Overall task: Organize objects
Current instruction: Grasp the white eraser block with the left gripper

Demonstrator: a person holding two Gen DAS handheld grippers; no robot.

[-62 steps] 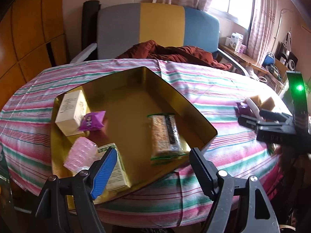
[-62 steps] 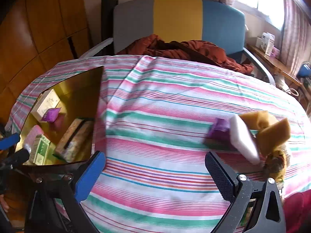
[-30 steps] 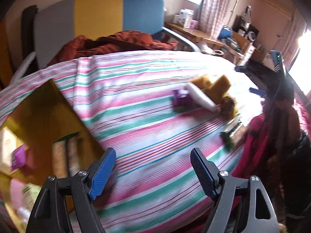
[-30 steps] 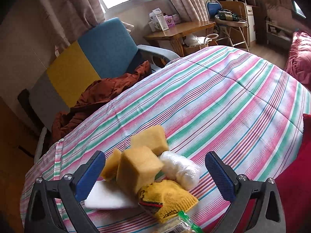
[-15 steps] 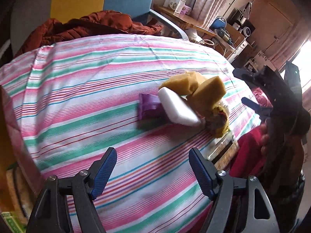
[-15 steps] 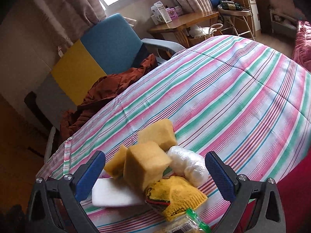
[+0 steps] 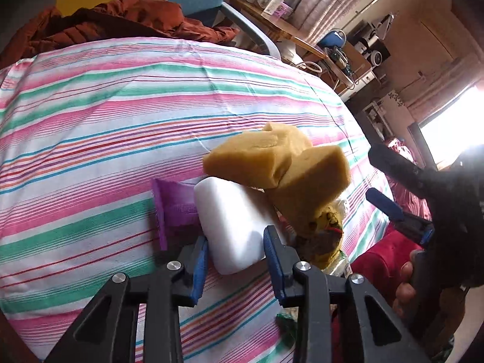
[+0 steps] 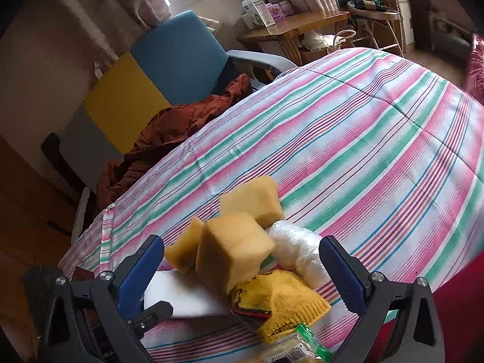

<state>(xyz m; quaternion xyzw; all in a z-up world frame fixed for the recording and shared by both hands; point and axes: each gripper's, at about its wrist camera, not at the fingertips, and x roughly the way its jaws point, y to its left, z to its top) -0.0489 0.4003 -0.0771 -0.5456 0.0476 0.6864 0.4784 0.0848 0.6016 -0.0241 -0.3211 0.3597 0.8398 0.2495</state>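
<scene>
Left gripper (image 7: 235,254) clamped the white block (image 7: 233,227) in the pile on the striped cloth (image 7: 90,121).
Right gripper (image 8: 242,267) hung open over the yellow sponges (image 8: 233,248); a wrapper barcode (image 8: 282,354) began 6 92225, the remainder unreadable.

1. You swung your left gripper (image 7: 236,255) off the gold tray, all the way across the striped cloth (image 7: 90,127), over to the pile near the cloth's right edge. The tray's out of its view now.
2. Its jaws were wide open a second ago; now they've clamped onto the near end of the white block (image 7: 233,220), pads pressing both sides.
3. Your right gripper (image 8: 242,272) turned away from the tray side too, and now hangs open over the same pile, yellow sponges (image 8: 236,248) between its fingers.
</scene>
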